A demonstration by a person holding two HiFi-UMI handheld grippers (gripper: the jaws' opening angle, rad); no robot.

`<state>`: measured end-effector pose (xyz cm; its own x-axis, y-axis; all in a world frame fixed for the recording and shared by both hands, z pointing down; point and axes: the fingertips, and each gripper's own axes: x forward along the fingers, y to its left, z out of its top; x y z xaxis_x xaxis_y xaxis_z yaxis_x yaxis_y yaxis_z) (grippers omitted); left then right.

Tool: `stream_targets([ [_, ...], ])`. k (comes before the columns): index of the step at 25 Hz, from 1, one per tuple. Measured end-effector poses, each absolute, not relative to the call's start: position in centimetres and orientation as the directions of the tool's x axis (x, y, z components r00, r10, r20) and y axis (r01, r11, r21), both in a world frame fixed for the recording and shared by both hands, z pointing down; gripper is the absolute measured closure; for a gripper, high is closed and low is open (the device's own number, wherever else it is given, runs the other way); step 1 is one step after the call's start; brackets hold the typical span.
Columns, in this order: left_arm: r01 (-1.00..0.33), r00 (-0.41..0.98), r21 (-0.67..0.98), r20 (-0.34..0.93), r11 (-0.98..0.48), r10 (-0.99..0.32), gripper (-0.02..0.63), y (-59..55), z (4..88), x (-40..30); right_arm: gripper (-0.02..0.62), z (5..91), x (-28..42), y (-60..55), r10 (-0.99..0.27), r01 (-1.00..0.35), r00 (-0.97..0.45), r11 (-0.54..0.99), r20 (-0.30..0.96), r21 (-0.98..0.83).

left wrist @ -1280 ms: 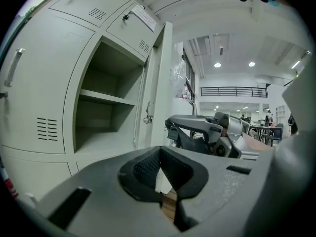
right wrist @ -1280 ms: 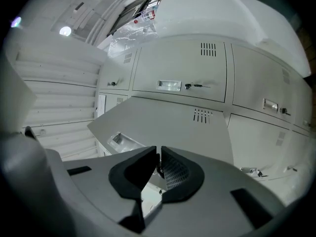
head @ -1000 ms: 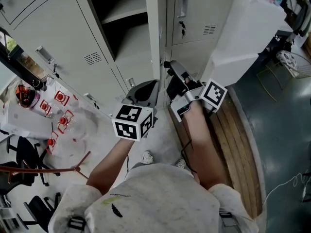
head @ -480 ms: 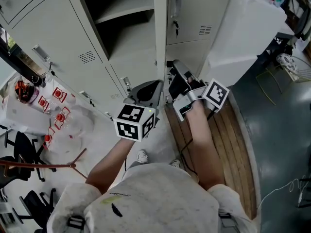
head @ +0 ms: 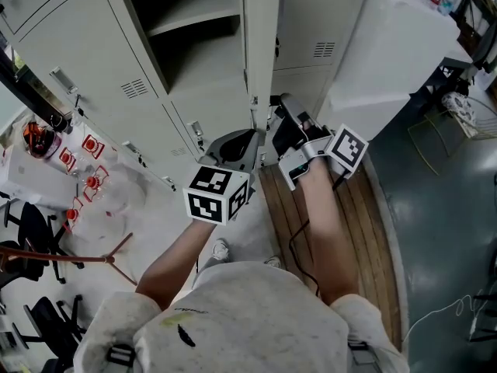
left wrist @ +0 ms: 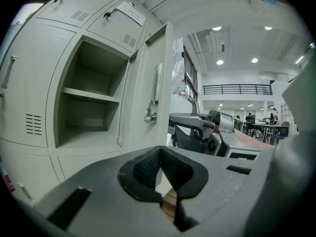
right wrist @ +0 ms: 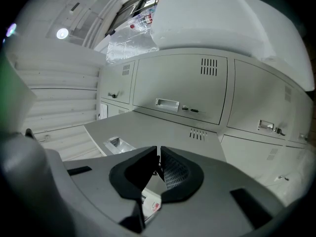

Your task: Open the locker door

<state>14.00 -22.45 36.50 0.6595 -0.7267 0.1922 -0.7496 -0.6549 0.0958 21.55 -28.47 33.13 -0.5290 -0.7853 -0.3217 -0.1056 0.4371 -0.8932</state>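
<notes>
Fingers point(right wrist: 178, 174) of my right gripper point(right wrist: 158, 159) nearly closed on nothing, tips near the lower edge of the locker door point(head: 262, 45); left gripper point(left wrist: 160, 153) pinched shut, idle; door stands wide, so I judge only a final outward push remains.

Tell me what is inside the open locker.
The locker holds one shelf; nothing shows above or below it. Its right inner side is covered by the open door.

open compartment point(head: 194, 22) left of locker door point(head: 262, 41) | right claw point(head: 282, 102) right
</notes>
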Motion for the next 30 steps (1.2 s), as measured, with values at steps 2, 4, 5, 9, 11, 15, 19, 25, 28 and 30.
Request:
stream_targets([
  [2, -0.753, 0.656, 0.097, 0.193, -0.651, -0.73, 0.6, -22.5, 36.6, 14.2, 0.571, 33.2, 21.8, -28.6, -0.785, -0.108, -0.531, 0.436, -0.319, -0.893],
  [4, -0.756, 0.653, 0.097, 0.189, -0.648, -0.733, 0.6, -22.5, 36.6, 14.5, 0.571, 33.3, 22.2, -28.7, -0.785, -0.112, -0.532, 0.435, -0.316, -0.893],
  [5, -0.757, 0.651, 0.096, 0.188, -0.646, -0.735, 0.6, -22.5, 36.6, 14.8, 0.571, 33.3, 22.5, -28.8, -0.785, -0.113, -0.532, 0.435, -0.316, -0.893],
  [9, -0.764, 0.643, 0.093, 0.188, -0.639, -0.742, 0.6, -22.5, 36.6, 15.8, 0.571, 33.3, 23.7, -29.1, -0.784, -0.113, -0.534, 0.436, -0.316, -0.893],
  [11, -0.767, 0.639, 0.092, 0.189, -0.635, -0.745, 0.6, -22.6, 36.6, 16.3, 0.571, 33.4, 24.3, -29.3, -0.783, -0.114, -0.536, 0.438, -0.316, -0.892],
  [15, -0.772, 0.633, 0.088, 0.189, -0.629, -0.751, 0.6, -22.7, 36.6, 17.4, 0.571, 33.4, 25.3, -29.7, -0.779, -0.119, -0.543, 0.441, -0.314, -0.89],
  [19, -0.779, 0.625, 0.085, 0.192, -0.621, -0.757, 0.6, -22.8, 36.6, 18.2, 0.571, 33.4, 26.2, -30.0, -0.777, -0.115, -0.545, 0.441, -0.314, -0.89],
  [25, -0.796, 0.603, 0.08, 0.202, -0.6, -0.772, 0.6, -22.5, 36.7, 18.4, 0.571, 33.4, 27.6, -30.2, -0.792, -0.112, -0.519, 0.437, -0.322, -0.893],
  [28, -0.803, 0.592, 0.076, 0.206, -0.591, -0.779, 0.6, -22.2, 36.7, 18.4, 0.571, 33.6, 28.7, -30.0, -0.805, -0.12, -0.499, 0.429, -0.32, -0.895],
  [30, -0.809, 0.585, 0.075, 0.21, -0.584, -0.783, 0.6, -21.9, 36.7, 18.4, 0.571, 33.5, 28.9, -29.7, -0.806, -0.139, -0.501, 0.435, -0.315, -0.89],
])
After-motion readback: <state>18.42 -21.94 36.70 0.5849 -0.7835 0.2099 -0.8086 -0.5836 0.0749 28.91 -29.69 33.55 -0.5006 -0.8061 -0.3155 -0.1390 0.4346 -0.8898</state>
